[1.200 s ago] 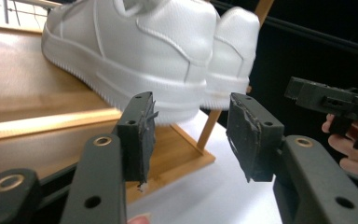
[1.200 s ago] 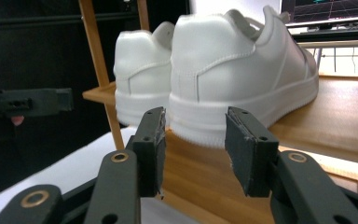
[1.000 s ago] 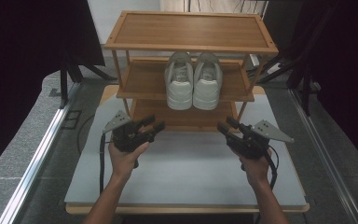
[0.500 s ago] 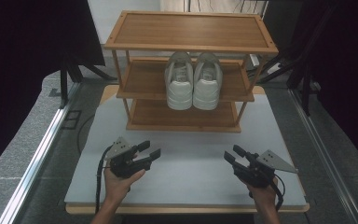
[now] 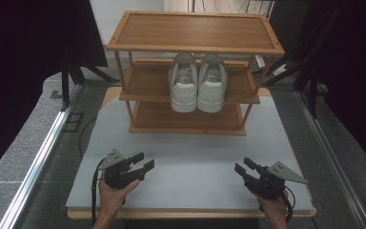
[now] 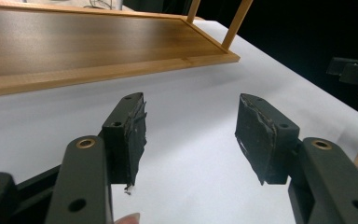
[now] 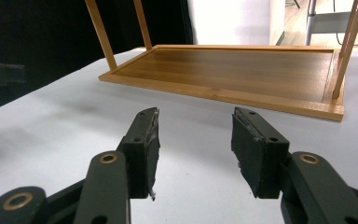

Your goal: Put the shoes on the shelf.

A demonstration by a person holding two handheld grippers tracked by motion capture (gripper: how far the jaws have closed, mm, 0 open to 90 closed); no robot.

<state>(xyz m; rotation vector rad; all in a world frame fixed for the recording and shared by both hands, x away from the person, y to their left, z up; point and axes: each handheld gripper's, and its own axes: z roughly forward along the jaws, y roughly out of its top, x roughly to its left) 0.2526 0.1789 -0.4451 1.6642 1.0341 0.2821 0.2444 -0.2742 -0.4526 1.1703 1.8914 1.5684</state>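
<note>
High view: your left hand-held gripper (image 5: 139,161) hovers near the table's (image 5: 190,152) near-left edge, jaws wide apart, empty. Centre and far, a slatted wooden rack (image 5: 190,71) holds white, rounded sneakers (image 5: 198,83) on its middle shelf. Your right hand-held gripper (image 5: 243,167) gapes empty too. Reaching in carelessly could bump the rack's thin posts.

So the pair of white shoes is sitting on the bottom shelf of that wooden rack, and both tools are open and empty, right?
Not quite. The white shoes sit on the middle shelf of the wooden rack, not the bottom one, as the high view shows. The rest holds: the left tool and the right tool are both open and empty.
</note>
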